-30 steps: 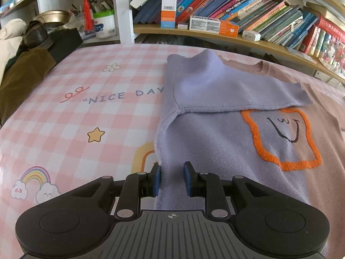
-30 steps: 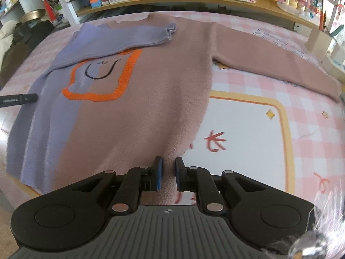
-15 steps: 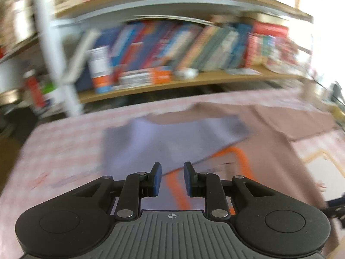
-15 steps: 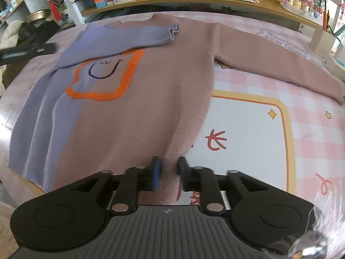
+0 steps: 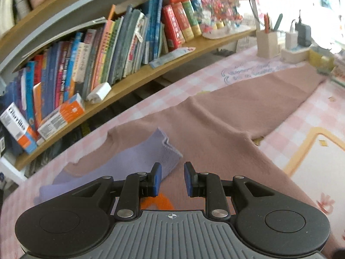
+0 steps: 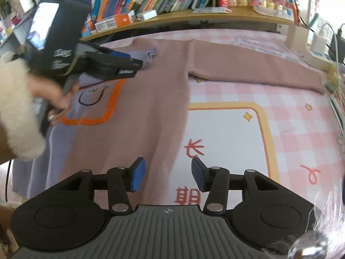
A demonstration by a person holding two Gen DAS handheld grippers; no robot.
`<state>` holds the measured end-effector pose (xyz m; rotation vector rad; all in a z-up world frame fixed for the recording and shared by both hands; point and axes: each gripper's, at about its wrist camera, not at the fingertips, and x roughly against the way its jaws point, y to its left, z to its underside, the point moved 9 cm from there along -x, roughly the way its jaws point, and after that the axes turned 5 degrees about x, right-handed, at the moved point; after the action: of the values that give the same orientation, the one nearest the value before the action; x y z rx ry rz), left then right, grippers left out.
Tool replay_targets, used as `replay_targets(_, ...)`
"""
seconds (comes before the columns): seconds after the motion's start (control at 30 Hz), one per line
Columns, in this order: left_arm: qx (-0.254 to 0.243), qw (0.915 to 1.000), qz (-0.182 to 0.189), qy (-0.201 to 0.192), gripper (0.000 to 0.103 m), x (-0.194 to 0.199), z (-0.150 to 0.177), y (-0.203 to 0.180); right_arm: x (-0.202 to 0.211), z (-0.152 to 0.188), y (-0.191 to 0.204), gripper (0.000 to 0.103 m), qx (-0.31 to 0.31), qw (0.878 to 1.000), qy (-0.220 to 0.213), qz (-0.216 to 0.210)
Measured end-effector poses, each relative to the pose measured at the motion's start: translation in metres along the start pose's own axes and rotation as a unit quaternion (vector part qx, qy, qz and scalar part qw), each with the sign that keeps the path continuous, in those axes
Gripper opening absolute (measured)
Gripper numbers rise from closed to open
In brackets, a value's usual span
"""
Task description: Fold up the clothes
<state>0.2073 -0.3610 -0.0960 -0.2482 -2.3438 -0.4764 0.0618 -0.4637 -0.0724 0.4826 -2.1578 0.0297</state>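
A: Where is the garment?

B: The fuzzy brown-and-lilac sweater with the orange outlined face (image 6: 138, 99) lies flat on the pink checked tablecloth (image 6: 301, 116), its collar toward the far edge by the wooden bookshelf (image 5: 138, 79). The lilac sleeve (image 5: 133, 157) is folded across the chest; the brown sleeve (image 5: 254, 99) stretches toward the far right corner.

A: And the tools?

B: The left gripper (image 5: 170, 179) hovers over the lilac cuff, jaws narrowly parted, holding nothing. The right gripper (image 6: 167, 176) has its jaws wide over the sweater's side edge, holding nothing.
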Motion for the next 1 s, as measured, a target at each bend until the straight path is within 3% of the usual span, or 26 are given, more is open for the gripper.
replay_targets(0.23,-0.016,0.9992,-0.037,0.008,0.023,-0.032,0.000,0.003,0.003,0.004,-0.014,0.045,-0.026,1.000,0.008,0.010)
replay_targets(0.33,-0.012,0.9989,-0.046,0.004,0.007,-0.038,-0.001,0.009,0.004,0.004,-0.015,0.045,-0.027,0.999,0.009,0.019)
replay_targets(0.47,0.010,0.9987,-0.046,-0.018,0.006,-0.032,0.000,0.031,0.003,0.000,-0.015,0.045,-0.037,0.999,0.007,0.027)
replay_targets(0.57,0.057,0.9955,-0.058,-0.048,0.005,-0.014,0.003,0.073,-0.001,-0.005,-0.007,0.045,-0.044,0.999,0.005,0.022)
replay_targets(0.67,0.127,0.9848,-0.085,-0.083,0.005,0.017,0.012,0.137,-0.007,-0.012,0.009,0.045,-0.038,0.999,0.002,0.015)
replay_targets(0.8,0.205,0.9626,-0.137,-0.111,0.005,0.074,0.043,0.237,-0.015,-0.022,0.037,0.045,-0.024,1.000,-0.002,0.003)
replay_targets(1.0,0.243,0.9342,-0.245,-0.089,0.005,0.136,0.119,0.363,-0.028,-0.034,0.078,0.045,-0.006,1.000,-0.003,-0.014)
